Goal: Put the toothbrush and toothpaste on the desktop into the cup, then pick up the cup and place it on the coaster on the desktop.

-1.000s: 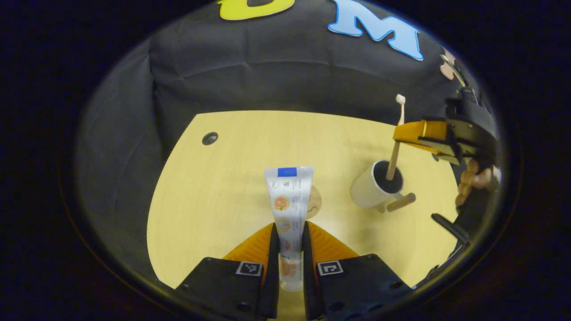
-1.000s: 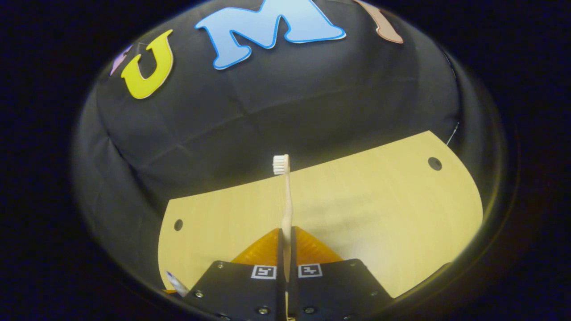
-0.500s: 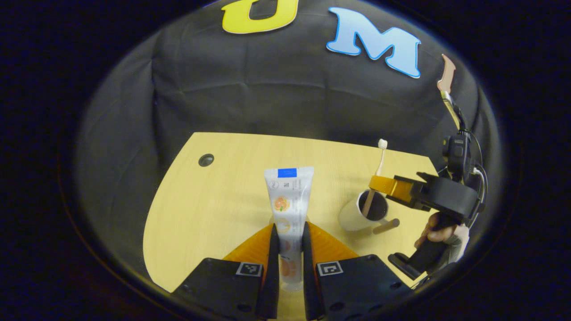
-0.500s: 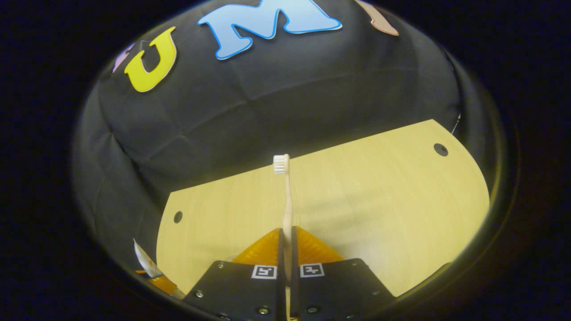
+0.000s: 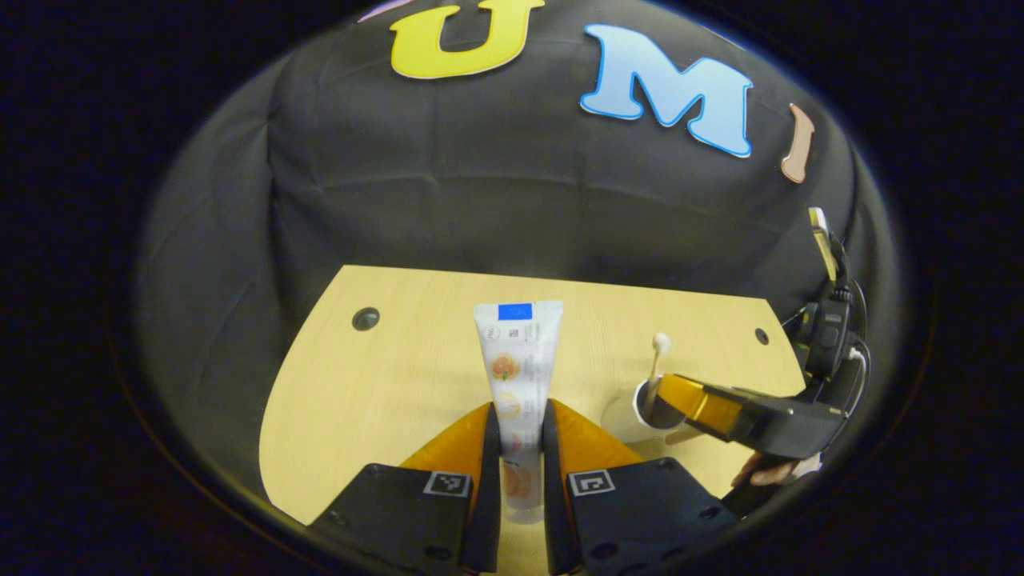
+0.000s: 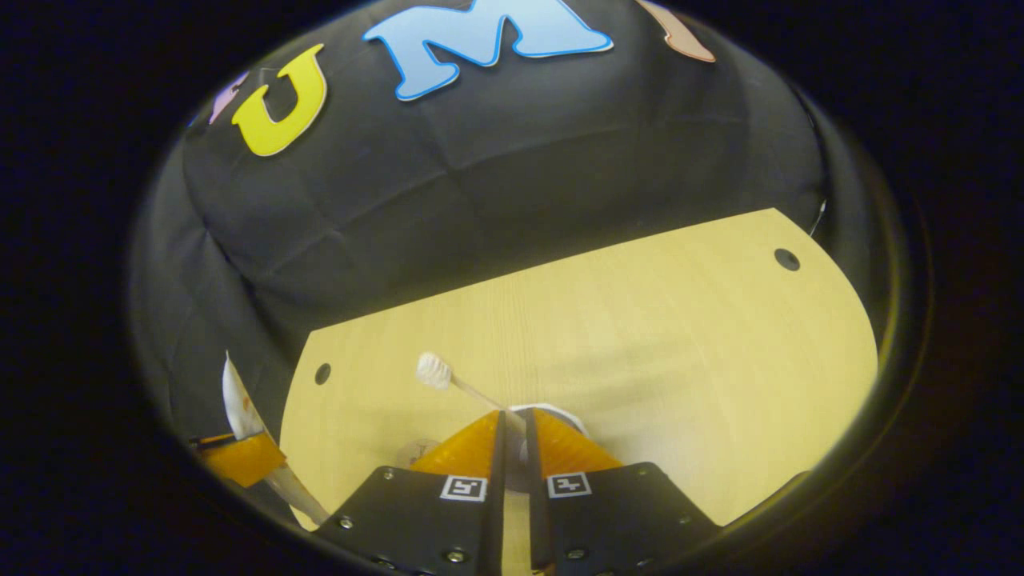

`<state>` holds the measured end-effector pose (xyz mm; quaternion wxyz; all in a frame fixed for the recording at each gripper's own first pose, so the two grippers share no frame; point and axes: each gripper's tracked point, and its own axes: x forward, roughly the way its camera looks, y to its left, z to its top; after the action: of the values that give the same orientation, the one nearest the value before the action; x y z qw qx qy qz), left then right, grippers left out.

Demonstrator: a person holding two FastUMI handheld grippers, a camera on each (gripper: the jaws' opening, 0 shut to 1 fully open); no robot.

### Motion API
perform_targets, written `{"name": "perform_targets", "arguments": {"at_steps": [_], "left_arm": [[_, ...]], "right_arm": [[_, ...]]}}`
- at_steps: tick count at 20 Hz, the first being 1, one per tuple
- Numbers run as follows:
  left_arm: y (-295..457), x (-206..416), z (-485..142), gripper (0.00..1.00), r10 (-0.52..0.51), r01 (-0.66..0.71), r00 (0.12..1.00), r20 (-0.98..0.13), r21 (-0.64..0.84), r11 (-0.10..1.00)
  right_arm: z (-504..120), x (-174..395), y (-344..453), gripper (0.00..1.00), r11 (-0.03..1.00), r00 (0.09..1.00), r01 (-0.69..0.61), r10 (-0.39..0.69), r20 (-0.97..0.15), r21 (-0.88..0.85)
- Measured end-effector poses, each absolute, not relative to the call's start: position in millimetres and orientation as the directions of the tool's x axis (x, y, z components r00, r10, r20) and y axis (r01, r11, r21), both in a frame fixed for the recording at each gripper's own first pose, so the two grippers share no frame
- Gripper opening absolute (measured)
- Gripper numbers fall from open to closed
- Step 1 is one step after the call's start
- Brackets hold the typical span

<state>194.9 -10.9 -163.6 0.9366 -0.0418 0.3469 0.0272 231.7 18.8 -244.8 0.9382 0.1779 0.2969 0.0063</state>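
Note:
My left gripper [image 5: 518,412] is shut on the white toothpaste tube [image 5: 517,360], which it holds upright above the table. To its right in the left gripper view stands the white cup [image 5: 632,416], with the toothbrush [image 5: 658,360] leaning in it, head up. My right gripper [image 5: 682,394] hovers just over the cup's rim. In the right gripper view the toothbrush [image 6: 448,380] tilts away to the left, free of my right gripper [image 6: 512,418], whose jaws stand slightly apart over the cup [image 6: 556,414]. A round coaster [image 6: 420,452] lies left of the cup.
The light wooden table [image 5: 384,376] has small dark holes [image 5: 366,318] near its far corners. Black cloth walls close in behind and at the sides. A hand [image 5: 768,472] holds the right gripper's handle. The left gripper with the tube [image 6: 238,400] shows at the left edge.
The right gripper has come down over the cup and let go of the toothbrush, which now leans in the cup. The left gripper has tilted up, still holding the toothpaste.

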Motion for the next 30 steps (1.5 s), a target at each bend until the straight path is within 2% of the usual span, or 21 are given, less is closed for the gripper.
{"name": "perform_targets", "arguments": {"at_steps": [9,10,12,13,18,30], "left_arm": [[-26.3,280.5,-122.9,0.3,-0.085,0.068,0.821,-0.564,-0.052,0.996],[-34.0,285.5,-120.9,0.3,-0.101,0.087,0.824,-0.557,-0.052,0.995],[-50.7,294.2,-124.4,0.29,-0.129,0.124,0.826,-0.549,-0.047,0.991],[-56.6,296.7,-125.2,0.29,-0.143,0.141,0.826,-0.545,-0.045,0.989],[-83.9,307.9,-123.7,0.3,-0.209,0.209,0.827,-0.522,-0.06,0.976],[-121.0,333.7,-167.9,0.3,-0.26,0.213,0.784,-0.563,-0.15,0.966]], "right_arm": [[-262.1,183.5,-33.4,0.13,0.925,0.812,0.174,0.06,-0.581,0.338],[-262.6,178.7,-39.7,0.09,0.918,0.812,0.183,0.06,-0.58,0.351],[-264.9,174.6,-53.2,0.09,0.909,0.809,0.215,0.039,-0.586,0.357],[-264.1,170.9,-60.0,0.14,0.904,0.812,0.226,0.032,-0.583,0.364],[-266.7,150.3,-94.5,0.15,0.881,0.814,0.281,-0.008,-0.581,0.381],[-309.3,87.0,-158.2,0.15,0.81,0.767,0.424,-0.083,-0.637,0.406]]}}
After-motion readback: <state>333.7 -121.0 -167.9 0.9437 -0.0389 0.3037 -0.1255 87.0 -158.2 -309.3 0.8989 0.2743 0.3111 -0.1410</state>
